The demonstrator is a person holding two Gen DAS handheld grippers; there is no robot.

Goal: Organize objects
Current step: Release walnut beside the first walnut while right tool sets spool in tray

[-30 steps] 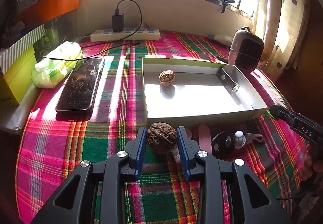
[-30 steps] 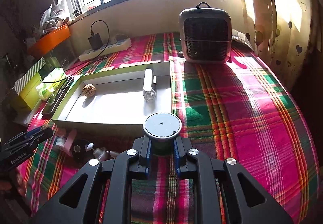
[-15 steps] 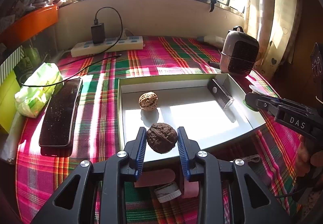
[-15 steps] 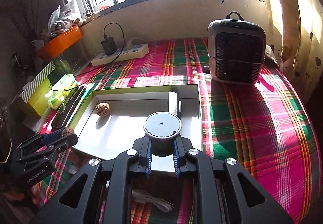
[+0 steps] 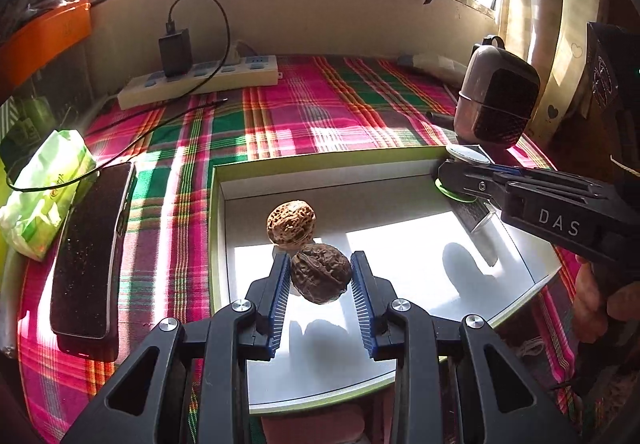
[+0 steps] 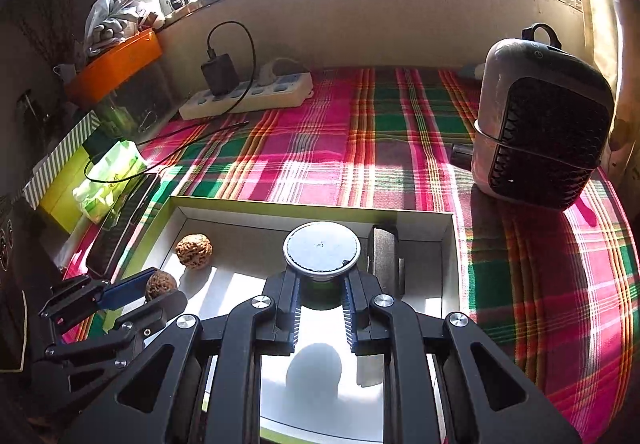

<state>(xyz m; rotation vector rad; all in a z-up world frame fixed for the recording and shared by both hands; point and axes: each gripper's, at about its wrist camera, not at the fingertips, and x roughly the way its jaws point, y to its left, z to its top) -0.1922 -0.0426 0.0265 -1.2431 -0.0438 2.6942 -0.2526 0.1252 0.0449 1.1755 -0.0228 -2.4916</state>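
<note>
My left gripper (image 5: pixel 320 276) is shut on a dark brown walnut (image 5: pixel 320 278) and holds it above the white inside of a shallow green-rimmed box (image 5: pixel 216 228). A lighter walnut (image 5: pixel 291 222) lies in the box just beyond it. My right gripper (image 6: pixel 322 302) is shut on a small round tin with a grey lid (image 6: pixel 322 250), held above the same box (image 6: pixel 450 244). A dark oblong object (image 6: pixel 384 248) lies along the box's right wall. The right gripper with the tin (image 5: pixel 466 160) shows at the right of the left wrist view.
A black phone (image 5: pixel 92 256) and a green tissue pack (image 5: pixel 44 184) lie left of the box on the plaid cloth. A power strip with a charger (image 5: pixel 200 78) sits by the back wall. A small heater (image 6: pixel 540 140) stands at the right.
Both grippers have moved forward from the near edge to above the box, each still holding its object. The dark walnut now hangs close to the lighter walnut.
</note>
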